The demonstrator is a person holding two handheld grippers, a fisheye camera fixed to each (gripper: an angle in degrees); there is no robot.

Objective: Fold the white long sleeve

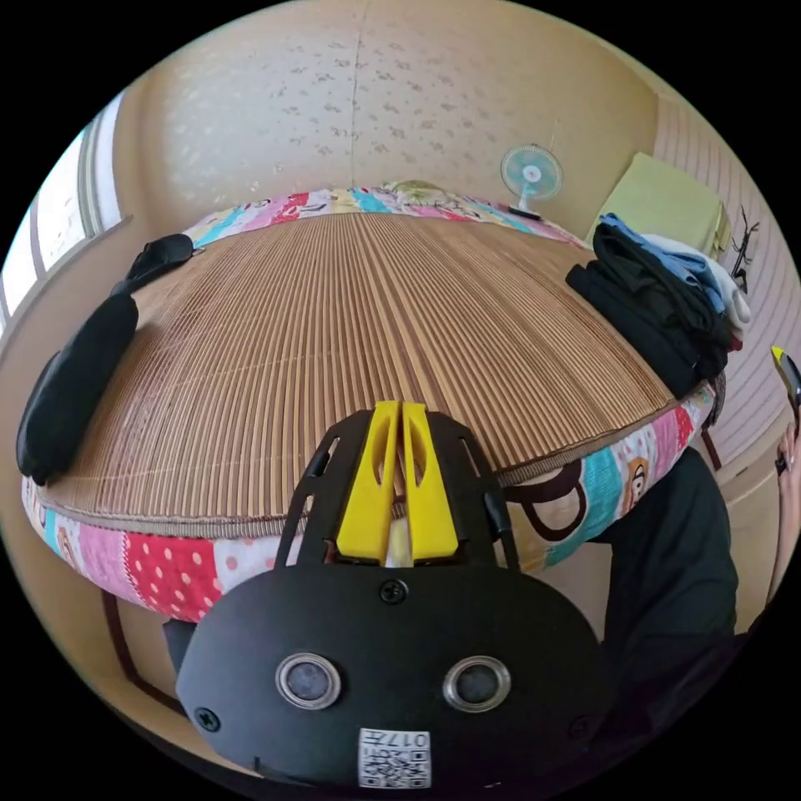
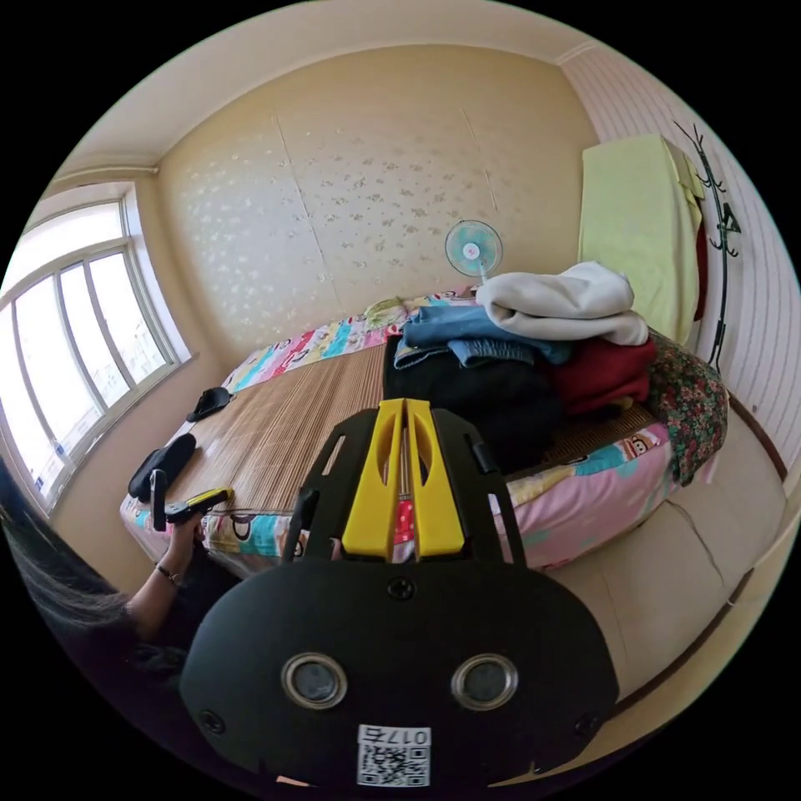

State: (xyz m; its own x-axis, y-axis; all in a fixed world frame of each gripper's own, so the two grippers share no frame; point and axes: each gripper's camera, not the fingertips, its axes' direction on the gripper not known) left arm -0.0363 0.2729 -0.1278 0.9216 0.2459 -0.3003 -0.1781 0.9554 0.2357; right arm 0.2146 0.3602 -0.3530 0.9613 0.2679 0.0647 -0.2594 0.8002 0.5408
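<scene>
1. The right gripper (image 1: 788, 371) is cut off at the edge of the left gripper view, with just a yellow tip and part of a hand (image 1: 787, 457) in sight
2. The left gripper (image 2: 219, 496) appears small and far off in the right gripper view, at the near edge of the bed (image 2: 584, 501); its jaw gap cannot be judged from there
3. In the pile of clothes (image 2: 534, 359) most garments are bunched and overlapped, so their shapes are hard to make out; the lower dark ones are partly hidden behind the right gripper's own frame
4. The left gripper, seen in its own view (image 1: 399, 406), has its yellow jaws pressed together with nothing between them, poised over the bare bamboo mat (image 1: 334, 334)
5. The right gripper, seen in its own view (image 2: 405, 405), also has its jaws together and empty
6. The white long sleeve (image 2: 563, 304) lies on top of the pile, above folded jeans (image 2: 467, 334) and beside a red garment (image 2: 605, 371), beyond the right gripper's tips and not touching them
7. From the left gripper view the pile (image 1: 659, 292) sits at the far right of the mat, well apart from the left gripper
</scene>
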